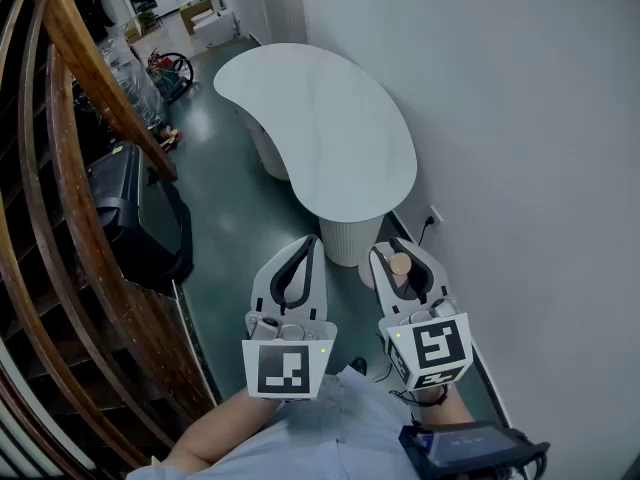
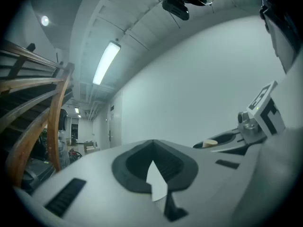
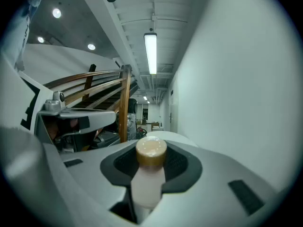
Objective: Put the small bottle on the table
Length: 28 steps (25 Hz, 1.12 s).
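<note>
We hold the left gripper (image 1: 307,244), tips together, beside the right gripper (image 1: 396,252), which clasps the small bottle (image 1: 400,265), over the green floor (image 1: 228,218). Ahead stands the white table (image 1: 320,118), beside the wall (image 1: 520,118).

Head view looks steeply down; both tool views face level, sharing the railing (image 3: 124,108).

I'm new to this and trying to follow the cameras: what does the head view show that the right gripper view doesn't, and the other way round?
Head view only: the white table seen whole, with its ribbed base and the wall socket beside it. Right gripper view only: the ceiling lamp and the small bottle with its pale body below the tan cap. Both: that bottle clamped in the right gripper, part of the tabletop, and the wooden railing.
</note>
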Tool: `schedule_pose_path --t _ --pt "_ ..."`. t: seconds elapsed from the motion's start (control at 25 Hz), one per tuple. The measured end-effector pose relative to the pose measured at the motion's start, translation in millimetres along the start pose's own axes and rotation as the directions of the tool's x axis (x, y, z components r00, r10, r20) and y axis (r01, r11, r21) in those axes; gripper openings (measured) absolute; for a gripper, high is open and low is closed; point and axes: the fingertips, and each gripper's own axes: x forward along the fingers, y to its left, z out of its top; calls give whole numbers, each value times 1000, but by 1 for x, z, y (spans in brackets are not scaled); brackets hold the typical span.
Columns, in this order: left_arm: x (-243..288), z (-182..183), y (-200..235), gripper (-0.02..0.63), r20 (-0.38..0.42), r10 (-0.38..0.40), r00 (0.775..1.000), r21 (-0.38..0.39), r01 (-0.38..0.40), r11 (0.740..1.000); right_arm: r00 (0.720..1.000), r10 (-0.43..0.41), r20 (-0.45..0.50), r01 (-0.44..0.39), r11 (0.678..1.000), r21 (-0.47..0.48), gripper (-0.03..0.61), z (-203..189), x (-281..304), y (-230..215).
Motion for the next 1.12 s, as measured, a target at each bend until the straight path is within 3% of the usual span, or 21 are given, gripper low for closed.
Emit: schedule_pose_path --t 0.6,1.12 --pt "2 -3 -17 -2 -9 22 1000 -9 -22 1000 999 41 30 -41 999 4 106 0 -6 -12" --pt "10 -21 -7 -2 -64 90 994 -16 -91 996 996 84 -20 -84 996 5 106 -15 12 -24"
